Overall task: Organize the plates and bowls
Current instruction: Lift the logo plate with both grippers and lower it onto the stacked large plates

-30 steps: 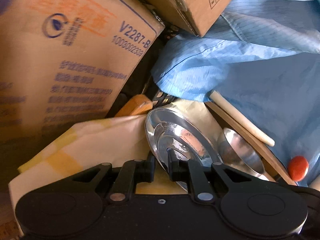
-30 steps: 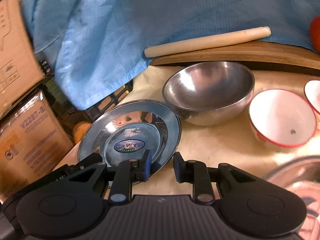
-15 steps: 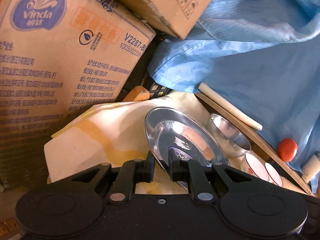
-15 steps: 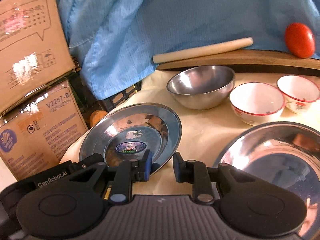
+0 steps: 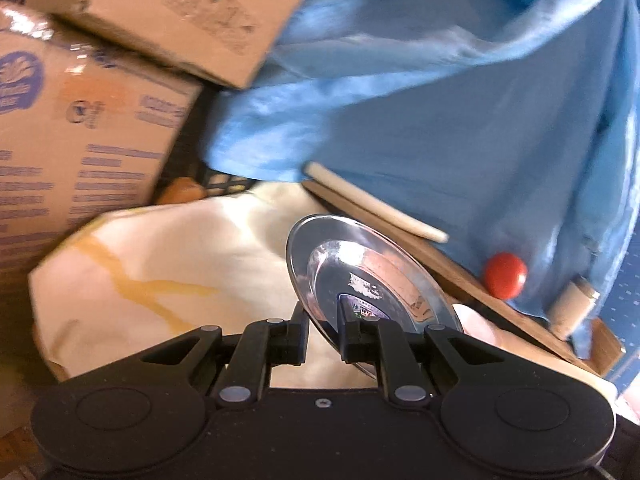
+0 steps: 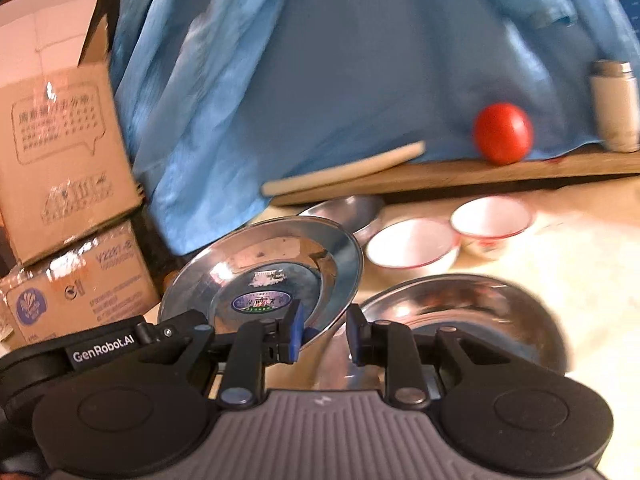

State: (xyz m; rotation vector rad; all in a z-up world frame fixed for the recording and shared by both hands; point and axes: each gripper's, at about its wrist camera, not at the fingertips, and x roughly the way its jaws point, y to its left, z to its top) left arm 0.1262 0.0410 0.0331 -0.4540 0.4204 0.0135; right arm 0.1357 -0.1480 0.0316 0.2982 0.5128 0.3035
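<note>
A steel plate (image 5: 372,276) with a sticker in its well is held tilted above the cream cloth (image 5: 180,264), my left gripper (image 5: 322,316) shut on its rim. In the right wrist view the same plate (image 6: 264,268) hangs just ahead of my right gripper (image 6: 326,334), which stands slightly open. The plate's near rim lies by the right gripper's left pad, and a gap shows beside the right one. To the right, a large steel dish (image 6: 460,304) lies on the cloth. Behind are a steel bowl (image 6: 352,208), partly hidden, and two red-rimmed white bowls (image 6: 412,242) (image 6: 492,216).
A wooden board (image 6: 480,172) at the back carries a rolling pin (image 6: 344,172), a red tomato (image 6: 502,132) and a pale cup (image 6: 614,112). Blue fabric (image 6: 320,60) hangs behind. Stacked cardboard boxes (image 6: 60,152) stand at the left, beyond the table's edge.
Both grippers have swung to the right with the plate, which has risen off the cloth and tilted. The large steel dish, tomato and cup have come into view.
</note>
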